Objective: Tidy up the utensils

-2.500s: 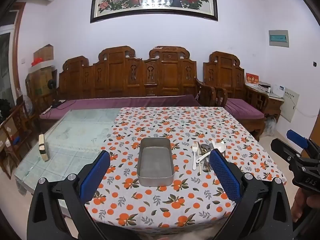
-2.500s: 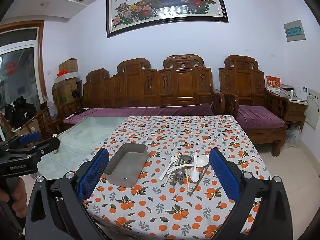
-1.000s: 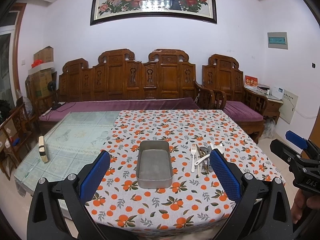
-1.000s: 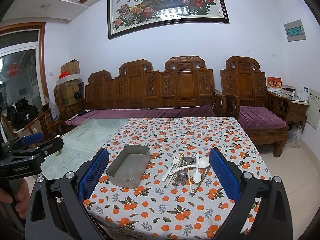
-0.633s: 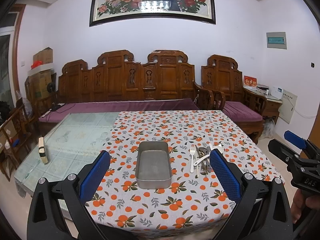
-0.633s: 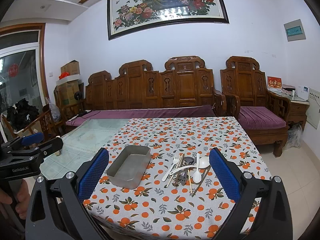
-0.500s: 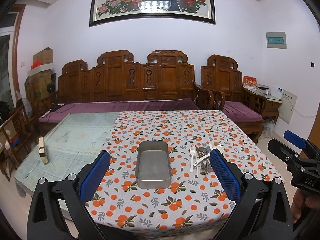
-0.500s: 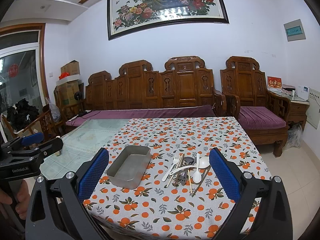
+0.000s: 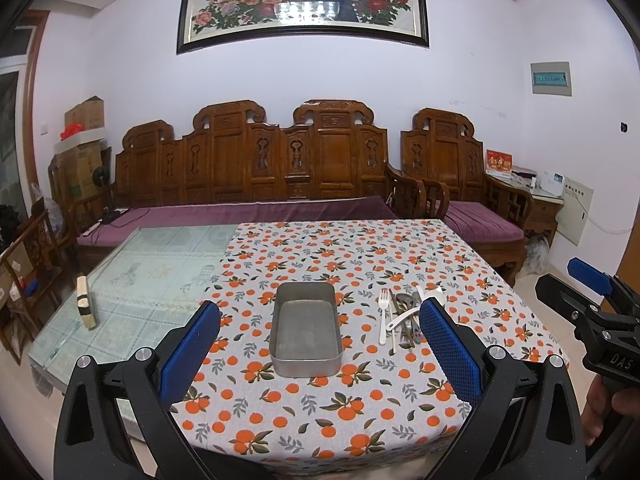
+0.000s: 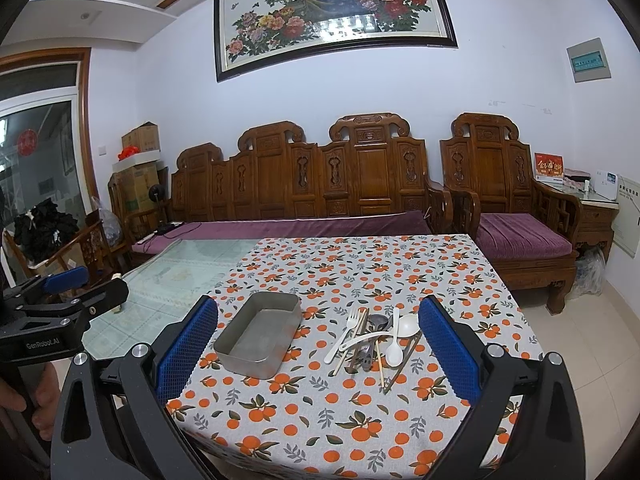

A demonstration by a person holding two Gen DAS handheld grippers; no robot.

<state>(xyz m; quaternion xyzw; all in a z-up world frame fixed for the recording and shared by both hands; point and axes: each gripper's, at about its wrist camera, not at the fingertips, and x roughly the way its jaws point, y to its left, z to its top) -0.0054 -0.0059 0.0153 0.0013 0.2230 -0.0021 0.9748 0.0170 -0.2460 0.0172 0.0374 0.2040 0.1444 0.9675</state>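
An empty rectangular metal tray [image 9: 306, 330] [image 10: 260, 334] sits on the orange-patterned tablecloth [image 9: 360, 256]. To its right lies a pile of utensils [image 9: 402, 318] [image 10: 374, 340]: white plastic fork, white spoons, metal spoons and chopsticks. My left gripper [image 9: 318, 354] is open and empty, held back over the table's near edge in front of the tray. My right gripper [image 10: 318, 354] is open and empty, held back from the table, between the tray and the pile. Each gripper also shows at the edge of the other's view.
The cloth covers the right part of a glass-topped table [image 9: 152, 280]; a small block [image 9: 85, 307] stands on the bare glass at the left. A carved wooden sofa [image 9: 256, 176] with purple cushions stands behind the table, an armchair [image 10: 516, 216] at the right.
Both grippers have drawn back a little from the table, so tray and utensils look slightly farther. Nothing on the table has moved.
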